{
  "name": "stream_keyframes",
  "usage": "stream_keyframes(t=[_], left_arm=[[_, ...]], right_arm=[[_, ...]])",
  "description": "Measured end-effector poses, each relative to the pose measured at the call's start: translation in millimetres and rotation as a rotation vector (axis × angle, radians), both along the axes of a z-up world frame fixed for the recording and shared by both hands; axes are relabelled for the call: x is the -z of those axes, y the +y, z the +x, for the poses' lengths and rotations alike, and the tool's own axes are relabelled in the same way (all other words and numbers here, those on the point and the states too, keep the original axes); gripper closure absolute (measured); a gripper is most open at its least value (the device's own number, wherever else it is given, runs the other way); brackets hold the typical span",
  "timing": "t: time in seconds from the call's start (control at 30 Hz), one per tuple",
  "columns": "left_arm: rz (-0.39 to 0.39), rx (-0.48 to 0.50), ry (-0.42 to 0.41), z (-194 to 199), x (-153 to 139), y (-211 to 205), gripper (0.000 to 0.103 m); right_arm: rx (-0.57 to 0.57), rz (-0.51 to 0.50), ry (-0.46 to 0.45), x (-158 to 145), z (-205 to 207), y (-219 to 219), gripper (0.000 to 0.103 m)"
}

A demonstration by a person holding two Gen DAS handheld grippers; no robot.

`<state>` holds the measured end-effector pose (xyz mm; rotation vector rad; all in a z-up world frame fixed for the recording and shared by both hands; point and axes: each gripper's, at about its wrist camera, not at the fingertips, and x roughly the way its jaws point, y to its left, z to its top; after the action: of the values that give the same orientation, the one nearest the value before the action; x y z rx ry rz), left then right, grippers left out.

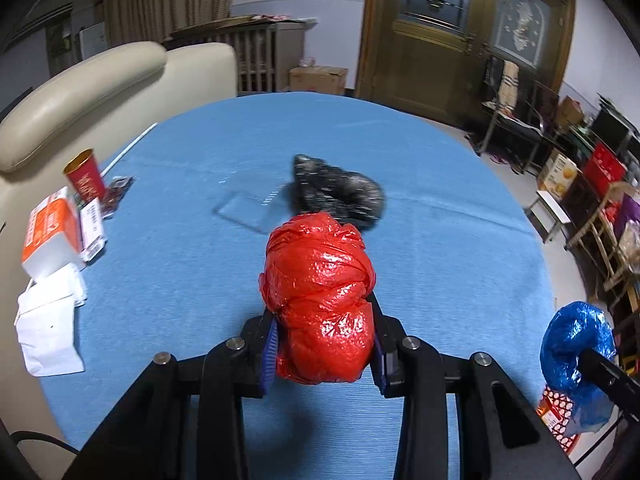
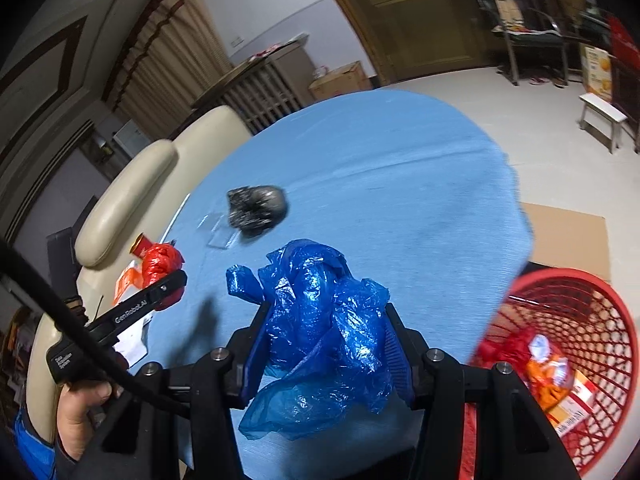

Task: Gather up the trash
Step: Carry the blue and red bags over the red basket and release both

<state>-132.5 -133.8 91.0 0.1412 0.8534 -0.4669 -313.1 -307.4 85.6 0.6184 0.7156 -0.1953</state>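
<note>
The left tool [image 1: 320, 344] clamps a red bag bundle [image 1: 320, 300] above the blue surface [image 1: 180, 280]; the right tool [image 2: 324, 344] grips a crumpled blue bag [image 2: 320, 328]. A black bag wad [image 1: 336, 192] lies mid-surface. Only the left view shows the red cup [image 1: 85, 180] and boxes [image 1: 52, 232] at the left edge. Only the right view shows the red basket [image 2: 560, 360] holding trash beyond the right edge.

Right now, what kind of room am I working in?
Probably a lived-in home living room: a cream sofa behind the blue-clothed table, an ornate wooden door with glass panels, and curtains.
</note>
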Motion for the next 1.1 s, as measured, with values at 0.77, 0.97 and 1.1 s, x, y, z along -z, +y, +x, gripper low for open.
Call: stream_keyframes(t=[0.77, 0.97, 1.1], left_arm=[[-0.021, 0.264, -0.018, -81, -12, -90, 0.064], [-0.006, 0.313, -0.014, -95, -9, -107, 0.064], [-0.003, 0.333, -0.014, -102, -10, -113, 0.064]], right_arm=[[0.296, -0.032, 0.063, 14, -104, -88, 0.048], [0.339, -0.075, 0.099, 25, -119, -97, 0.048], [0.357, -0.074, 0.120, 34, -121, -99, 0.048]])
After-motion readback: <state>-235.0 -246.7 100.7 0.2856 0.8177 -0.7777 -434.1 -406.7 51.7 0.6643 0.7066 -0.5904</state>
